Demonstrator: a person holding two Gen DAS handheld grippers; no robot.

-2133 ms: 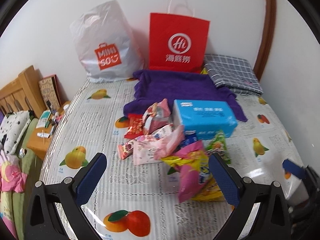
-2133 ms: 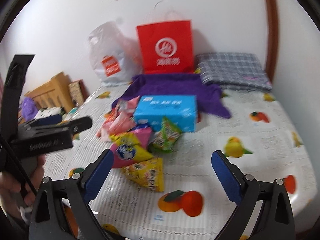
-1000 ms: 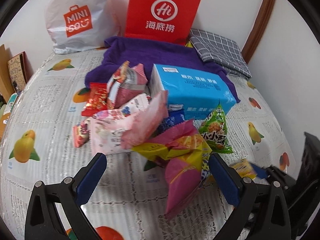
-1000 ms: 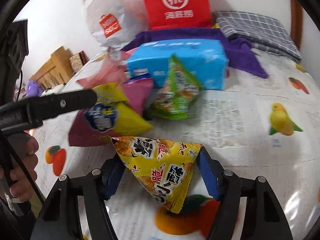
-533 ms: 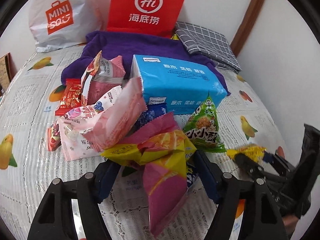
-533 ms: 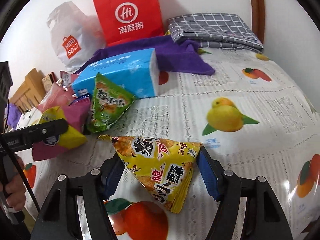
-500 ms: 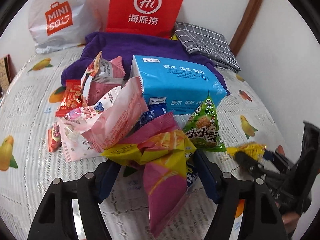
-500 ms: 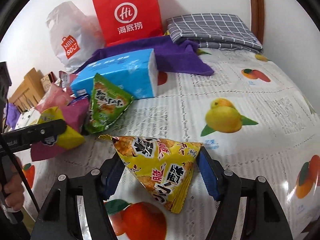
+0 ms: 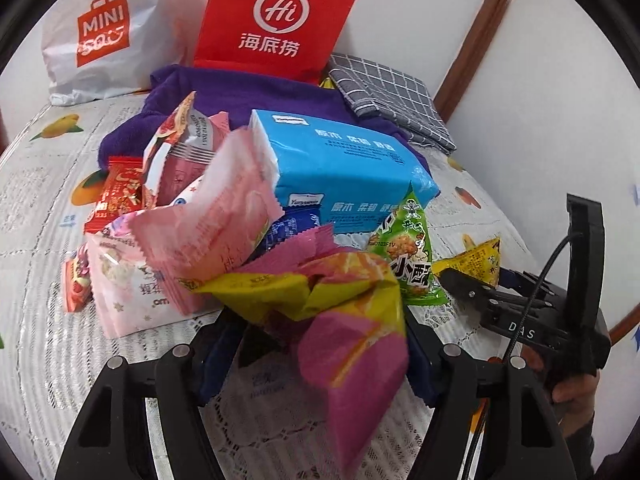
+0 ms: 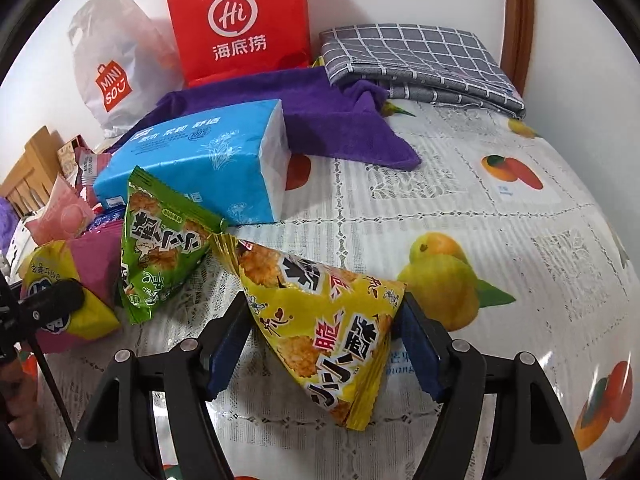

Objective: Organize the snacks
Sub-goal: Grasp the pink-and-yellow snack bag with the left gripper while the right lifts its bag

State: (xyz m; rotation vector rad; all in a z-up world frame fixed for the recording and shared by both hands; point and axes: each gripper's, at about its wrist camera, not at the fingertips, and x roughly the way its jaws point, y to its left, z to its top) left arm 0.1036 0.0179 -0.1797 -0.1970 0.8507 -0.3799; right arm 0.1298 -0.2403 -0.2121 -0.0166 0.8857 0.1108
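Observation:
A heap of snack packets lies on the fruit-print tablecloth. My left gripper is shut on a pink-and-yellow bag at the heap's near edge; the right wrist view shows this bag at far left. My right gripper holds a yellow triangular bag just above the cloth; its pads still touch the bag while the jaws ease open. A green triangular bag leans beside it, in front of a blue tissue pack. Pink packets and a red one lie behind.
A red paper bag and a white plastic bag stand against the back wall. A purple towel and a folded grey checked cloth lie before them. Wooden furniture is off the left edge.
The left jaws went from wide open to shut on the pink-and-yellow bag. The right gripper carried the yellow bag rightward, away from the heap.

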